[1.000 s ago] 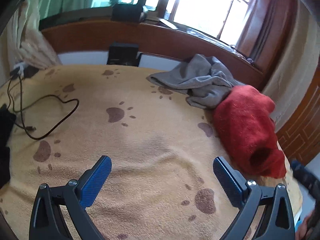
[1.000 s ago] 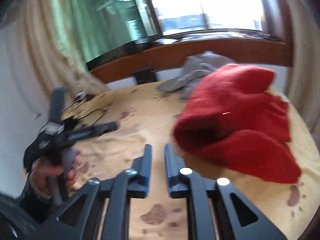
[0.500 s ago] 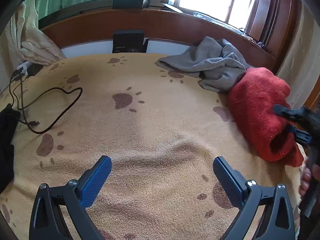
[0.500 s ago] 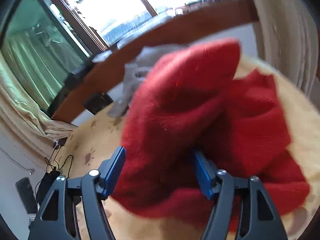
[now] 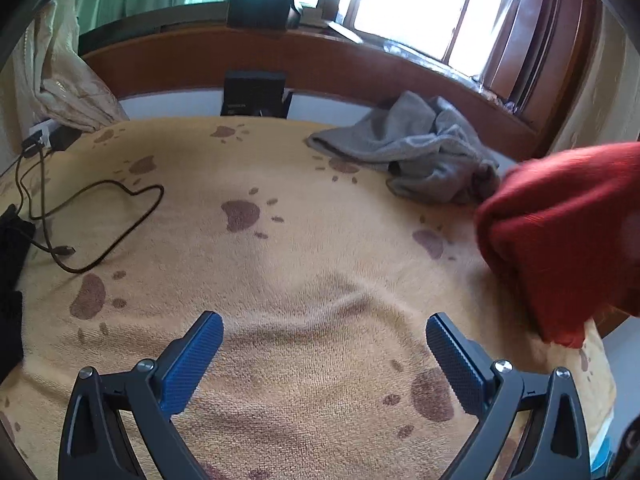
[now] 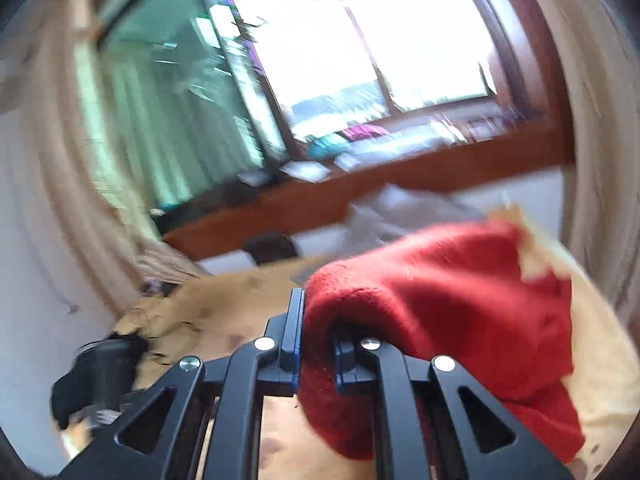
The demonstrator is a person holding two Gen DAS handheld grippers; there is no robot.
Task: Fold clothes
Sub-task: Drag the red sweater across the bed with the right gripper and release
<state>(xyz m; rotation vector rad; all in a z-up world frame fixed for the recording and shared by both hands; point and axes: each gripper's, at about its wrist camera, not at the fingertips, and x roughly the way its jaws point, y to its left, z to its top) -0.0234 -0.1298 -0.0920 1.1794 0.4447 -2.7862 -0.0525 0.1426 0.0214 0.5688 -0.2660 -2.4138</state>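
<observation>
Sunlit windows [image 5: 404, 4] run along the far wall above a long wooden ledge [image 5: 320, 64], with pale curtains [image 5: 60, 80] bunched at the far left corner. Below them spreads a bed covered by a tan blanket [image 5: 280, 272] printed with brown paw marks, rumpled into low ridges near its near edge.

Along the blanket's left edge a black cable [image 5: 100, 216] loops out from a power strip [image 5: 38, 138] at the far left corner, and some dark cloth [image 5: 12, 272] lies at the left rim. A small black box [image 5: 254, 94] stands against the wall at the middle of the far edge. Toward the far right corner a grey garment [image 5: 420, 152] lies crumpled in a heap.

The left gripper [image 5: 324, 354] hovers over the near edge of the blanket, its blue-padded fingers [image 5: 192, 360] spread wide with nothing between them. Well to its right, the red sweater [image 5: 568, 240] hangs bunched above the blanket's right edge, just beside the grey garment; its outline is blurred.

In the right wrist view, which is motion-blurred, the right gripper [image 6: 316, 344] is clenched on a thick fold of the red sweater [image 6: 440, 304], the cloth bulging over and around the right finger and draping down toward the blanket's right edge.
</observation>
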